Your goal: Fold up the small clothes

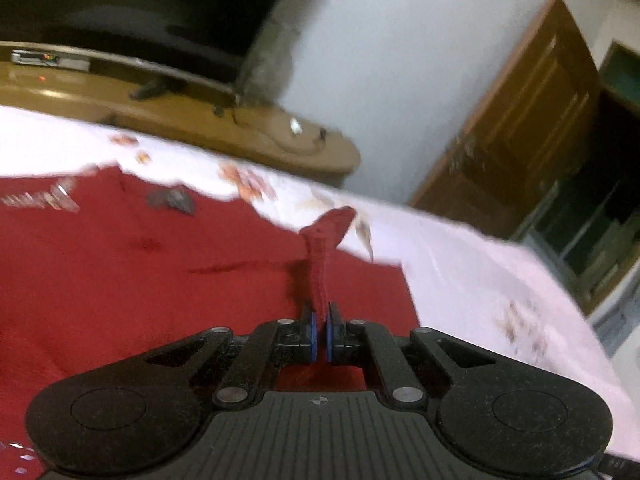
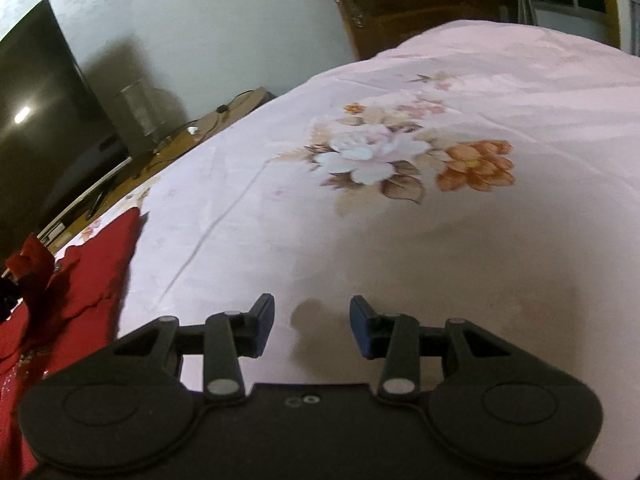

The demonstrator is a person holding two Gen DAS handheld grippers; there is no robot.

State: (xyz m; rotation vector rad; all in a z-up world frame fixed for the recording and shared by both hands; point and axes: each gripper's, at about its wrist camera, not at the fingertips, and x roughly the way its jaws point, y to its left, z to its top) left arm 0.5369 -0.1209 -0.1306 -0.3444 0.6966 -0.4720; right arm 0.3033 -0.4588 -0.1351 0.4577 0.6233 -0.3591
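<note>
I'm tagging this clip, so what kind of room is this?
Probably a bedroom: a bed under a pink floral sheet, a television on a low wooden cabinet, and a wooden door.

The left wrist camera is looking along its fingers, low over the red garment (image 1: 140, 280), toward the TV (image 1: 140, 4). The right is facing the sheet (image 2: 400, 240), sharing garment, TV and door (image 2: 400, 0).

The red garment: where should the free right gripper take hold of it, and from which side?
Probably its near side edge on the sheet, coming from the bare sheet: the red garment lies flat, and the left gripper already pinches a strip.
</note>
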